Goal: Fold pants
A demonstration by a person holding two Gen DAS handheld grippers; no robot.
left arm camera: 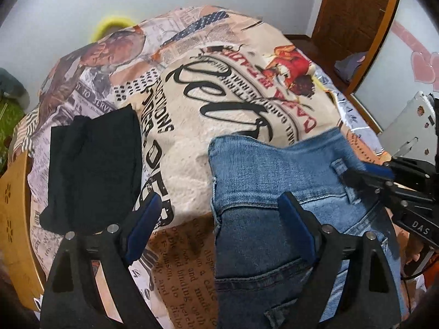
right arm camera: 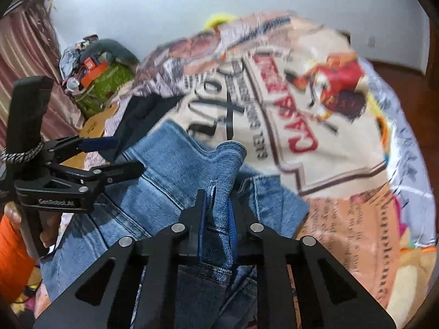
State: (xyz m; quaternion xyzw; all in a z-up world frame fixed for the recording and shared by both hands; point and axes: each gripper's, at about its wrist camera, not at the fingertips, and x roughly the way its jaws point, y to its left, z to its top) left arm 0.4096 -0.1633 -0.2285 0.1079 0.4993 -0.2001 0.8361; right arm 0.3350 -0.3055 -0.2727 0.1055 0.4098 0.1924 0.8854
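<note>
Blue jeans (left arm camera: 274, 181) lie on a bed covered with a newspaper-print blanket (left arm camera: 219, 87). In the left wrist view my left gripper (left arm camera: 219, 213) is open, its right finger over the jeans' left edge, its left finger over the blanket. My right gripper (left arm camera: 356, 175) shows there at the right, pinching the waistband. In the right wrist view my right gripper (right arm camera: 216, 213) is shut on a fold of the jeans' waistband (right arm camera: 222, 170), lifted a little. The left gripper (right arm camera: 120, 156) appears open at the left over the jeans (right arm camera: 153, 181).
A folded black garment (left arm camera: 93, 170) lies on the blanket to the left of the jeans. A wooden bed frame (left arm camera: 13, 213) runs along the left edge. A wooden door (left arm camera: 354, 8) stands at the back right. A cluttered green bag (right arm camera: 104, 82) sits by the wall.
</note>
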